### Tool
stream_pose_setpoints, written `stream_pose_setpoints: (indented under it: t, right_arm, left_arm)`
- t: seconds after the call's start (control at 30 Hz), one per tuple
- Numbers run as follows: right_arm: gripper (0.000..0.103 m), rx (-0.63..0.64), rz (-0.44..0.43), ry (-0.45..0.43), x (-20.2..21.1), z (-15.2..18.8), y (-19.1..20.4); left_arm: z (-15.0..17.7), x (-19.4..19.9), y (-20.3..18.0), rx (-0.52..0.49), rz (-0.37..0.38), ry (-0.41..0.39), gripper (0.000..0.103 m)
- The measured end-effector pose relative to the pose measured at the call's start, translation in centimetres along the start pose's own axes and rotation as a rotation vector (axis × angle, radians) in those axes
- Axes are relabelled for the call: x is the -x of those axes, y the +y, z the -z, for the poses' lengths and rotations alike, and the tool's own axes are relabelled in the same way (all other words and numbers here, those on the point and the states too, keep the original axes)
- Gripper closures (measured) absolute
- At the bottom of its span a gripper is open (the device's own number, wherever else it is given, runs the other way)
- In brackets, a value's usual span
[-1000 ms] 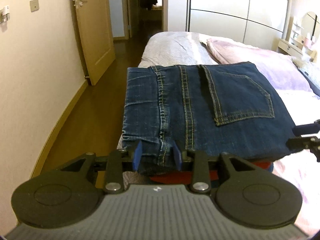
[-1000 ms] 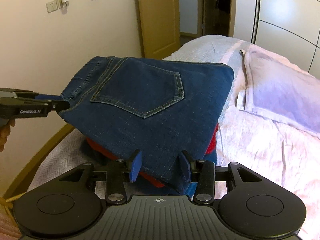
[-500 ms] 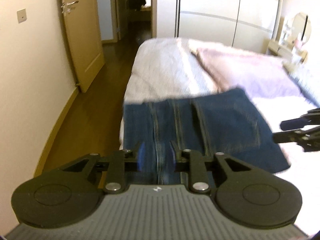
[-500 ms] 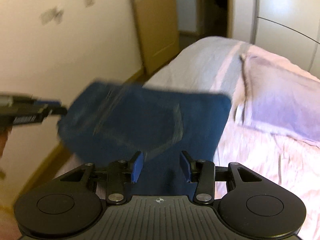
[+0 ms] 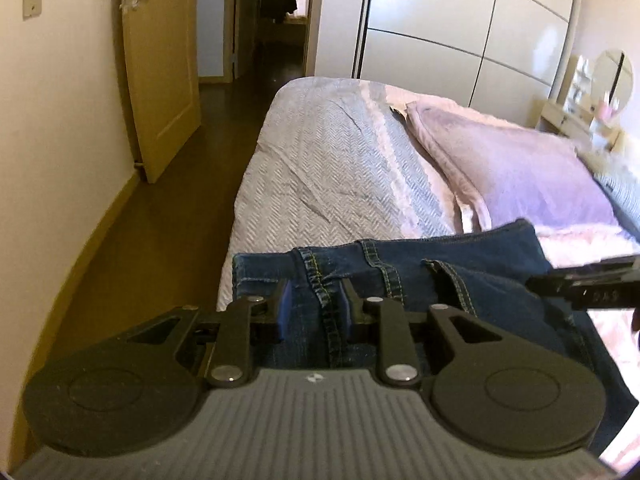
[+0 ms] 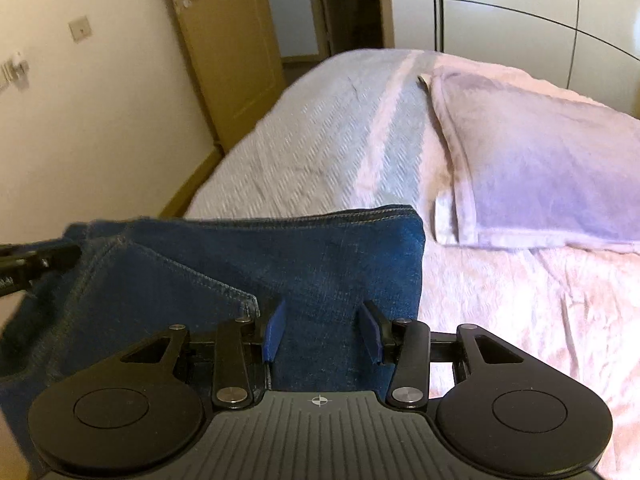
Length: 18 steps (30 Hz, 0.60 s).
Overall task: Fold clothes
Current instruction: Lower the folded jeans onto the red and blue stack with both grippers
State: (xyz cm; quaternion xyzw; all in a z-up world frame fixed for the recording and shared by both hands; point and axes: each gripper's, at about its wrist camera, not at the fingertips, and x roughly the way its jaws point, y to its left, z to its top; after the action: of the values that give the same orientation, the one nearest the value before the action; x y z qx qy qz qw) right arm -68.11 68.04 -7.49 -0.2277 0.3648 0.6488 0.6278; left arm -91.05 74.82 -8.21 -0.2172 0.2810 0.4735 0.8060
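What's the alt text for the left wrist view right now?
The left tongs grip folded blue jeans at a stitched seam, held above a bed with a lilac pillow. The right tongs enter from the right edge, against the jeans; an open door and wardrobe stand behind.

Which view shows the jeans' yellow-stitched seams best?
The left wrist view: the jeans show several stitched seams running between the left gripper fingers. The right wrist view shows mostly plain denim with one blurred seam.
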Motion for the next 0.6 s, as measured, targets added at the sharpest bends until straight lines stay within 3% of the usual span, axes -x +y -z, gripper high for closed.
stream_pose_setpoints:
  t: [0.37,0.47,0.6]
  right_arm:
    - [0.059,0.017,0.041,0.042,-1.8,-0.2,0.8]
    - [0.059,0.01,0.035,0.04,-1.0,-0.3,0.9]
    - [0.059,-0.003,-0.048,0.009,2.6,0.1,0.6]
  left_arm:
    - [-0.8,0.5,0.0,0.01,-0.017,0.017,0.081]
    - [-1.0,1.6,-0.3,0.009,-0.023,0.017,0.085]
    - [-0.2,5.6,-0.7,-0.004,-0.005,0.006,0.086]
